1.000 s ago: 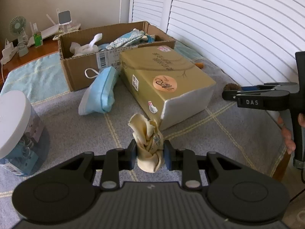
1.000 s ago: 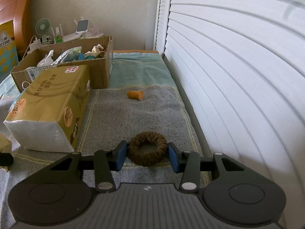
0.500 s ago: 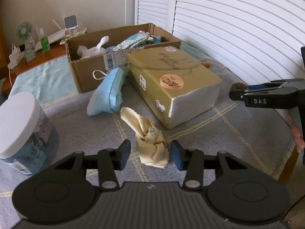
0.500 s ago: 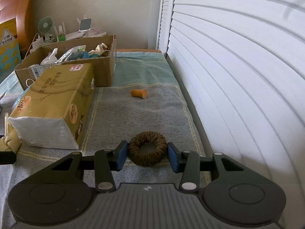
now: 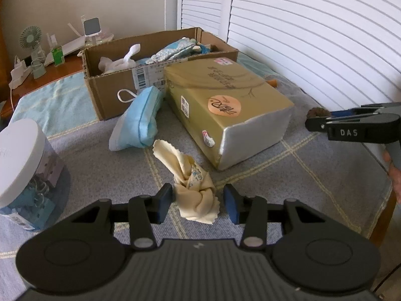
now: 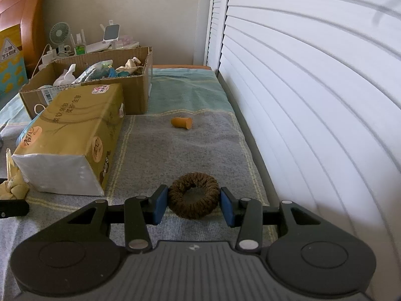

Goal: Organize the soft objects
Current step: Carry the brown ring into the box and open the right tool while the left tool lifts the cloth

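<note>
A knotted cream cloth [image 5: 195, 190] lies on the grey blanket between the pads of my left gripper [image 5: 198, 200]. Its jaws are closing; the left pad is at the cloth's edge and a gap shows at the right pad. My right gripper [image 6: 193, 205] is shut on a brown scrunchie [image 6: 193, 198], with both blue pads against its sides just above the blanket. In the left wrist view the same scrunchie [image 5: 317, 112] shows at the far right. The cream cloth [image 6: 12, 188] also peeks in at the left edge of the right wrist view.
An open cardboard box [image 5: 112, 95] with soft items stands at the back. A gold tissue pack [image 5: 225, 100] lies between the grippers, with a blue mask pack [image 5: 140, 123] beside it. A white-lidded jar [image 5: 25, 165] stands left. An orange piece [image 6: 181, 122] lies ahead; shutters line the right.
The left gripper's jaws opened off the cream cloth, which settled on the blanket with its tail leaning left. The right gripper kept its hold on the scrunchie.
</note>
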`<state>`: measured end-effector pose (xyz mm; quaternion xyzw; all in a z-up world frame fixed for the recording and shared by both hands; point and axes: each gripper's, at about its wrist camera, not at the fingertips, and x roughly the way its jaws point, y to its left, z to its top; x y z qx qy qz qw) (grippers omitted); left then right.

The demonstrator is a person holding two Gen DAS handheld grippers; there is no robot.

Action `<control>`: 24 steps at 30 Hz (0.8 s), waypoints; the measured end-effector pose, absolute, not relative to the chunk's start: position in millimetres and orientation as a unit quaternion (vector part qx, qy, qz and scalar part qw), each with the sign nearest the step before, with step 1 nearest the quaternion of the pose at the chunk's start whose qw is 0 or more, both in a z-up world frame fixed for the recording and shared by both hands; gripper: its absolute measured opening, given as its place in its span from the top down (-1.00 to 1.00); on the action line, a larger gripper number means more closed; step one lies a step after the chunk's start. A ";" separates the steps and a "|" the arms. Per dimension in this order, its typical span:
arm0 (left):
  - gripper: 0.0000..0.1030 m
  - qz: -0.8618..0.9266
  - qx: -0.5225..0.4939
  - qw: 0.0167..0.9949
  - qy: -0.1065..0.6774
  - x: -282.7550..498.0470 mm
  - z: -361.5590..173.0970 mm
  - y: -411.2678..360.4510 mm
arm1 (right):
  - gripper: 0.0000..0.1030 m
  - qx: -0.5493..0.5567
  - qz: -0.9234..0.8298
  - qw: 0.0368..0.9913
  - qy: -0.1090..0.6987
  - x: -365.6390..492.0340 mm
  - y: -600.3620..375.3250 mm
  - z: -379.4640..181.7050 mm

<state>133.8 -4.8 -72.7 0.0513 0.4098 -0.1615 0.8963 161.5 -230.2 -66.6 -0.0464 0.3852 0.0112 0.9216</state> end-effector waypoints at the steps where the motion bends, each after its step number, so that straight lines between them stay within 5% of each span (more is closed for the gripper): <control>1: 0.34 -0.166 0.050 0.895 0.411 134.1 -72.2 -3.9 | 0.05 -0.046 0.013 0.922 0.385 160.7 -229.9 -65.4; 7: 0.49 -0.186 0.050 0.887 0.420 134.4 -66.5 4.1 | 0.05 -0.051 0.023 0.923 0.380 152.1 -226.9 -54.1; 24: 0.50 -0.228 0.048 0.886 0.400 102.1 -31.7 41.2 | 0.05 -0.076 0.104 0.926 0.354 140.2 -192.4 0.8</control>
